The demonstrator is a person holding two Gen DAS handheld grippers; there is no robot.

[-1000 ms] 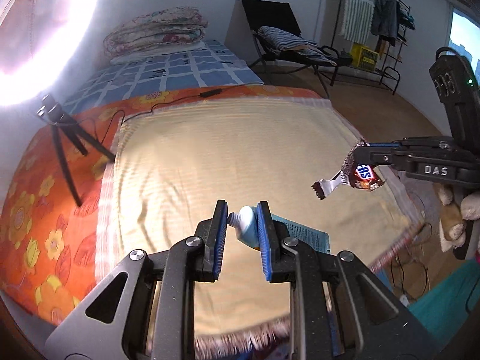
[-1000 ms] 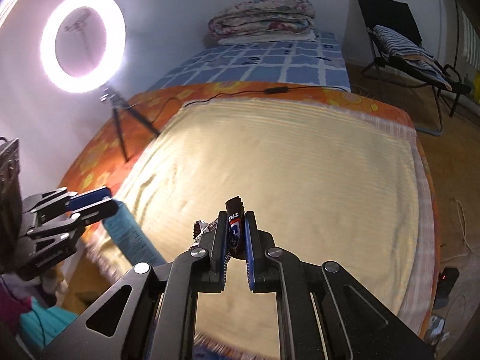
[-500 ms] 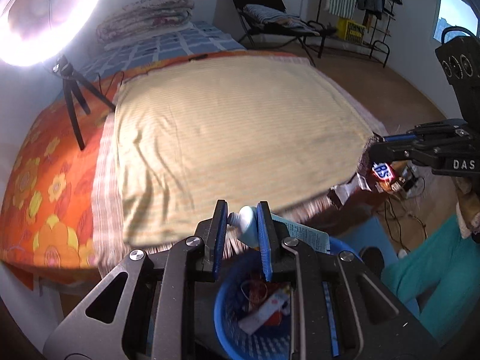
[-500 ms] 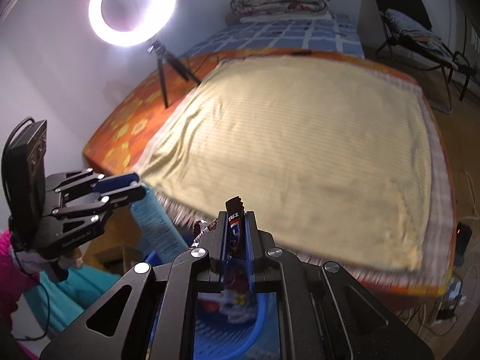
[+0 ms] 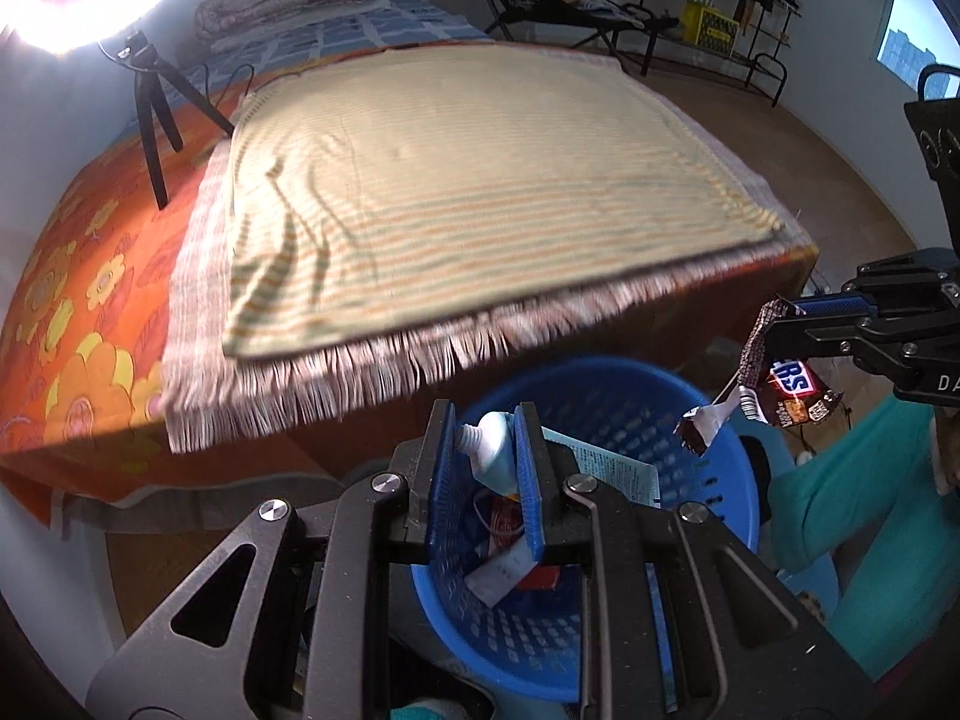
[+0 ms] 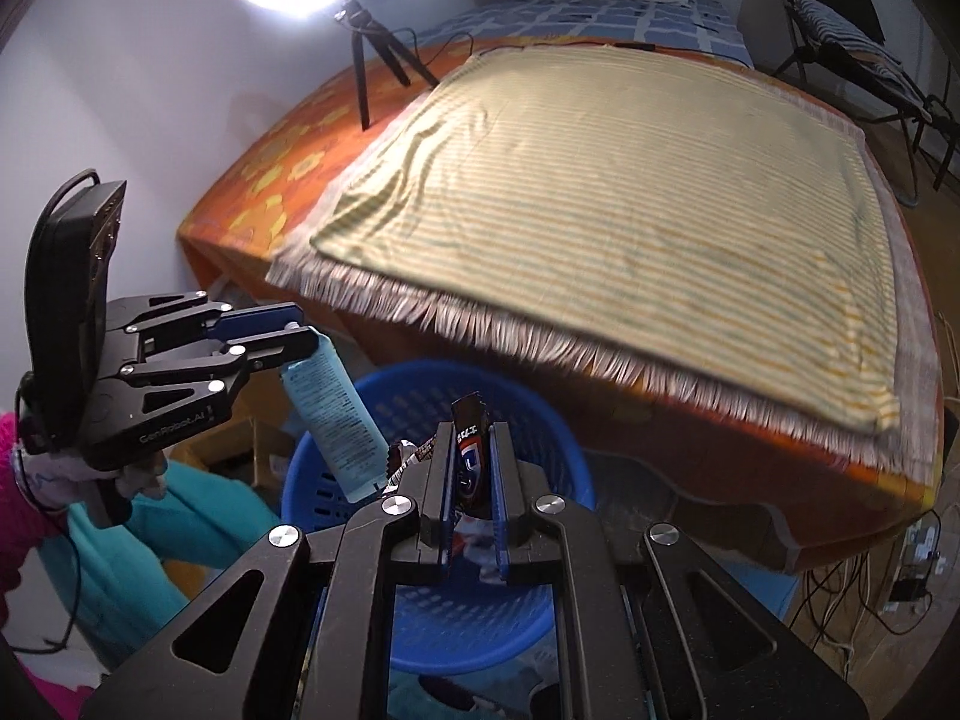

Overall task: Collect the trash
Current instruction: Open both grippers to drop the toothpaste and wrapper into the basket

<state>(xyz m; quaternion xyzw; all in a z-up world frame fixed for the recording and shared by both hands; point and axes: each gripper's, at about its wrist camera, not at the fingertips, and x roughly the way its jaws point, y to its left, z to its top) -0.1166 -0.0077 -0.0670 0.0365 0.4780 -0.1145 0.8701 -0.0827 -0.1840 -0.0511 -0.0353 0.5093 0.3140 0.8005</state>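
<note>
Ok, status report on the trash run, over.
Left gripper shut on pale blue squeeze tube. Right gripper shut on brown candy wrapper. Both above round blue perforated plastic basket. Nothing blocking.

A pale blue and white tube [image 5: 495, 450] is being shown between the blue pads [image 5: 528, 480] of the black left gripper [image 5: 483, 456]. A brown wrapper [image 5: 786, 387] with a blue, white and red logo is being shown at the black right gripper [image 6: 469, 468]. A bright blue perforated basket [image 5: 654, 414] is being seen, with white and red scraps [image 5: 510, 570] inside. The bed is being covered by a cream blanket [image 5: 480, 180] striped in green and orange, with a whitish fringe [image 5: 336, 378], over an orange sheet [image 5: 72, 312] patterned with yellow flowers. A blue and white checked cover [image 6: 600, 15] is being shown beyond. Teal trousers [image 5: 852, 510] and a pink sleeve [image 6: 18, 516] are being seen.
</note>
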